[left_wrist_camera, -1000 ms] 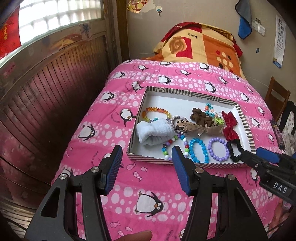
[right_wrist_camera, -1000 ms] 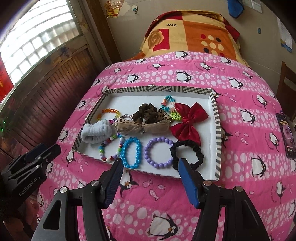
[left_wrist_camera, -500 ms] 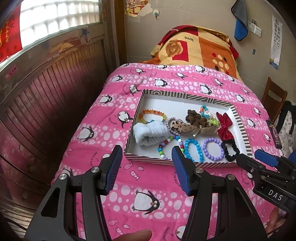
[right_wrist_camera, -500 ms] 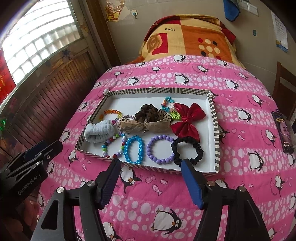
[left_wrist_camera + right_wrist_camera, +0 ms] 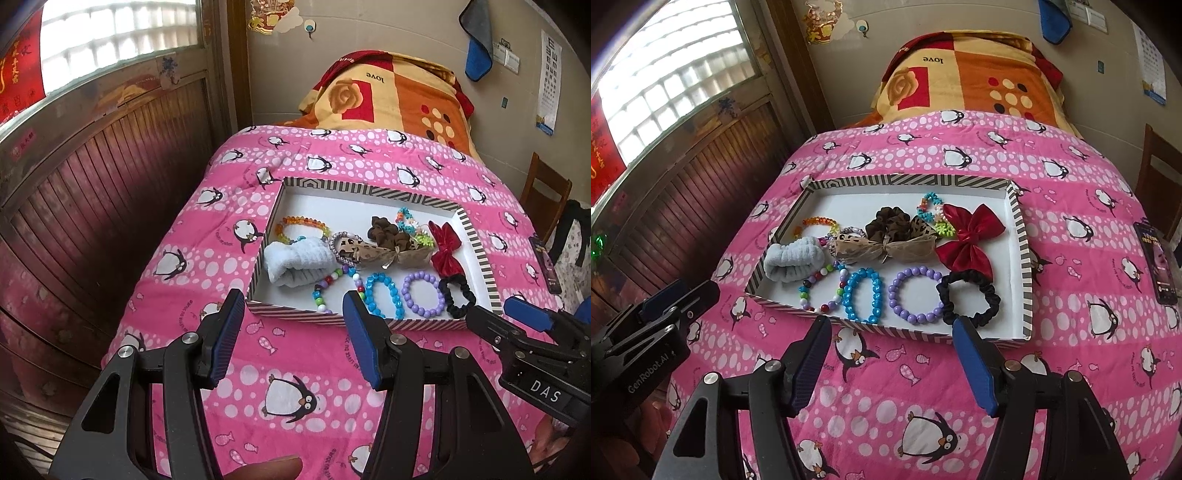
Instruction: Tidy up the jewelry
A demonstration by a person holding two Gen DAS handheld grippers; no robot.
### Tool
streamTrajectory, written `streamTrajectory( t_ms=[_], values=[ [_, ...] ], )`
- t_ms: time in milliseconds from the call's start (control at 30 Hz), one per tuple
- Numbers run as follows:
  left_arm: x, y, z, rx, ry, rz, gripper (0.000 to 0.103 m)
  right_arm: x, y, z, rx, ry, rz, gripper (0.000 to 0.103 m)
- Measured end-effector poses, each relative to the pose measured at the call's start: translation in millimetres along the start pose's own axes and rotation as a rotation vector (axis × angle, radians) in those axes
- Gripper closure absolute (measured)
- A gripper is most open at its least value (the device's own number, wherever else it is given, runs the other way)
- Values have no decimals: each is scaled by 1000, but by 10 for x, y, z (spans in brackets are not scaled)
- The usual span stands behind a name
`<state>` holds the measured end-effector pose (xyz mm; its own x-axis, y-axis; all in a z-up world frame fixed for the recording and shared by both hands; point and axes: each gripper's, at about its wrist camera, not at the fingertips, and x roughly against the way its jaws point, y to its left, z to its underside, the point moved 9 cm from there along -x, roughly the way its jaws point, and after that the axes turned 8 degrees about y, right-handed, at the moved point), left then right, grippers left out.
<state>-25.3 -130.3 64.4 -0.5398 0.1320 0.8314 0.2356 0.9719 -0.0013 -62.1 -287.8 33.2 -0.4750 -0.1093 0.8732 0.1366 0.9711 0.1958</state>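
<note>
A striped-rim white tray (image 5: 369, 190) (image 5: 908, 181) lies on the pink penguin quilt. It holds a blue bead bracelet (image 5: 862, 295), a purple bead bracelet (image 5: 916, 293), a black scrunchie (image 5: 971, 295), a red bow (image 5: 967, 236), a leopard bow (image 5: 882, 245), a brown scrunchie (image 5: 886, 221), a grey-white wristband (image 5: 792, 258) and multicolour bracelets (image 5: 332, 284). My left gripper (image 5: 291, 328) and right gripper (image 5: 892, 358) are open and empty, held above the quilt short of the tray's near edge.
A wooden wall panel (image 5: 92, 192) runs along the bed's left side. A folded orange blanket (image 5: 967, 70) lies at the bed's head. A phone (image 5: 1158, 262) lies on the quilt at the right, with a wooden chair (image 5: 543, 195) beyond.
Both grippers have drawn back from the tray, which now looks smaller and farther. Both stay open; nothing in the tray has moved.
</note>
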Motion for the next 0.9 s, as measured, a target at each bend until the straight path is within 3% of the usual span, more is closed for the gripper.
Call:
streamTrajectory(
  t_ms=[900],
  values=[
    [-54, -26, -4, -15, 10, -2, 48, -66, 29, 18, 9, 24, -6, 37]
  ],
)
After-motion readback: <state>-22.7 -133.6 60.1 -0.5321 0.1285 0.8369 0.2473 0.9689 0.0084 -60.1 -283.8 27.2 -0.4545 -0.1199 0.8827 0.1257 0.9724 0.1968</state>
